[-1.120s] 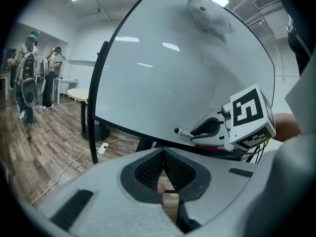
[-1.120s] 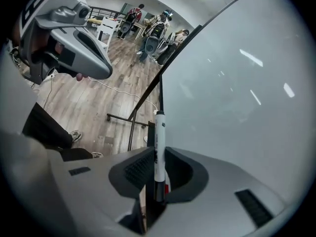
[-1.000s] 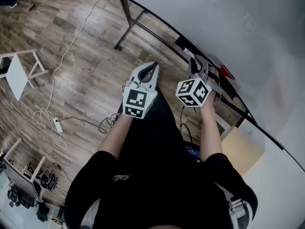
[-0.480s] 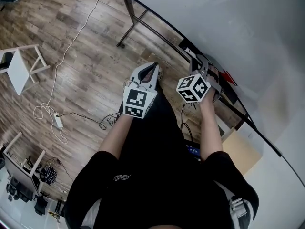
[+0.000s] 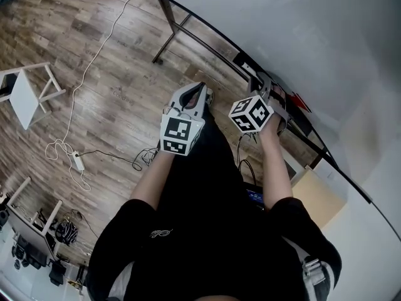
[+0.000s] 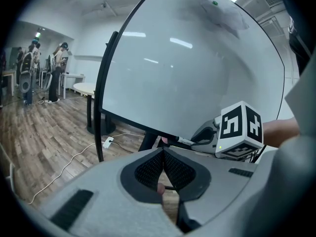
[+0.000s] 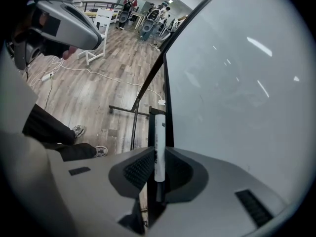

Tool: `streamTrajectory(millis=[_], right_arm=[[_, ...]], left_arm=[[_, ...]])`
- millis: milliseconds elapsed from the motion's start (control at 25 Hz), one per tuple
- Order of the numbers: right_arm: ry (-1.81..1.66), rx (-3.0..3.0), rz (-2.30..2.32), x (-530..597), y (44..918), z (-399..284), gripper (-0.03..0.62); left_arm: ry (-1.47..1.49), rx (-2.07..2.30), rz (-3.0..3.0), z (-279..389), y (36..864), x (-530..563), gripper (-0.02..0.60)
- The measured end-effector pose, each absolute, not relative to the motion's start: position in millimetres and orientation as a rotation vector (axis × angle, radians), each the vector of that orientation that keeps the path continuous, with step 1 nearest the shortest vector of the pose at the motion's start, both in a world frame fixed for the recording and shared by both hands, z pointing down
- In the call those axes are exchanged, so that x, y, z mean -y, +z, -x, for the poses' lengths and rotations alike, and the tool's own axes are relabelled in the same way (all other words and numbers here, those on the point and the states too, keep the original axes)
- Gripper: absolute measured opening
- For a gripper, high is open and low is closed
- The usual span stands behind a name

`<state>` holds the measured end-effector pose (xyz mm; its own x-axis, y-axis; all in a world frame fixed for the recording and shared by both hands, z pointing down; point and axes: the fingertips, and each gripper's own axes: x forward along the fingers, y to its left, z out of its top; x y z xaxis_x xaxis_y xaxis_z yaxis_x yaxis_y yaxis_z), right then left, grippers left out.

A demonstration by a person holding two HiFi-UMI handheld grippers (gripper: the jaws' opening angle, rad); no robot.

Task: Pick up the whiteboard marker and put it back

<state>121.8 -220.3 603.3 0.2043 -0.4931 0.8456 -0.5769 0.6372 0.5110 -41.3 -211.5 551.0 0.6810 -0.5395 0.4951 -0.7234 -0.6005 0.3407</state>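
Putting whiteboard marker (image 7: pixel 159 132) back on tray (image 7: pixel 151 127), centre frame.
Clamped in right gripper (image 7: pixel 158 153); left gripper (image 6: pixel 163 152) closed, empty. Next, probably: lower, then release.

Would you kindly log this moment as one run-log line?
right gripper: shut on whiteboard marker | left gripper: shut, empty | position: close to whiteboard | put-back: not yet released

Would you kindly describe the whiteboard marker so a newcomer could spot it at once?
Find the big whiteboard and its black lower frame. Beside it, the right gripper clamps the whiteboard marker: a white barrel with dark print, bright against that frame.
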Motion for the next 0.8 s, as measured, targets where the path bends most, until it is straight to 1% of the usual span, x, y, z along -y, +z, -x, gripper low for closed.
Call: streamTrajectory(millis=[800], right_arm=[[0.086,1.404,-0.959,220.2,607.8,-121.9,0.055]], left_arm=[[0.459,0.988,-2.358,45.3,550.3,213.9,0.005]])
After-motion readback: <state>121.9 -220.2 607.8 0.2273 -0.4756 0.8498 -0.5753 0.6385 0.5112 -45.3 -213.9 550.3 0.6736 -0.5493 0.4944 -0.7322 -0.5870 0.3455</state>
